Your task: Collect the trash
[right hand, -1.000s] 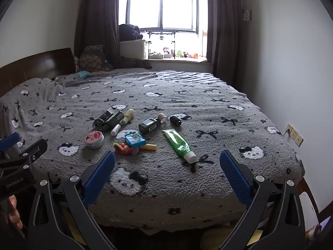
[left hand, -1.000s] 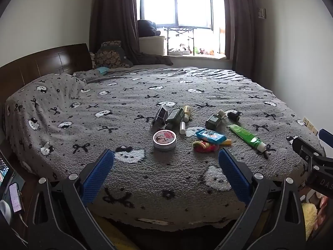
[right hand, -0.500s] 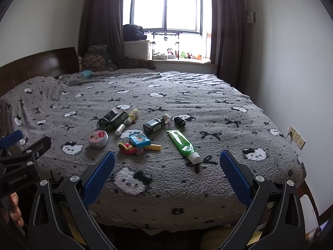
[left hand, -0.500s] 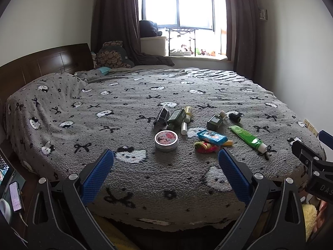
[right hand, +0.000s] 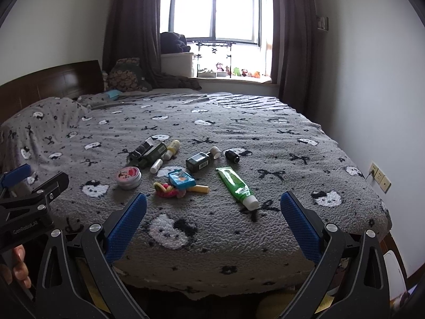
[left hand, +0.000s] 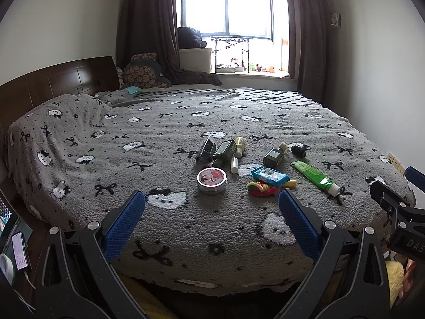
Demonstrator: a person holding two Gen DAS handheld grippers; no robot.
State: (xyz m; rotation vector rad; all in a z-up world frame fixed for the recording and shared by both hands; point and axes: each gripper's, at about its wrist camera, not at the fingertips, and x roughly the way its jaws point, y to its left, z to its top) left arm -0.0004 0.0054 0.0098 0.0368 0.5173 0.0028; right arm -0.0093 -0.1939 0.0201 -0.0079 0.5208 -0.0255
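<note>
Windowsill figurines (right hand: 233, 72) too small to identify. Phone (left hand: 20, 250) screen illegible. Right gripper (left hand: 398, 207) cut off by frame edge, jaw spacing undeterminable there.

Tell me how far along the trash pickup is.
Nothing looks collected yet. Both tongs, left tongs and right tongs, are open and empty at the bed's foot. The round tin, green tube, blue packet and bottles remain on the blanket.

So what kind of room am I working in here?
A bedroom, by the look of it: a large bed under a grey cat-print blanket fills the room, with a dark wooden headboard on the left and a curtained window beyond. Small toiletries, like a green tube, lie on the blanket.
</note>
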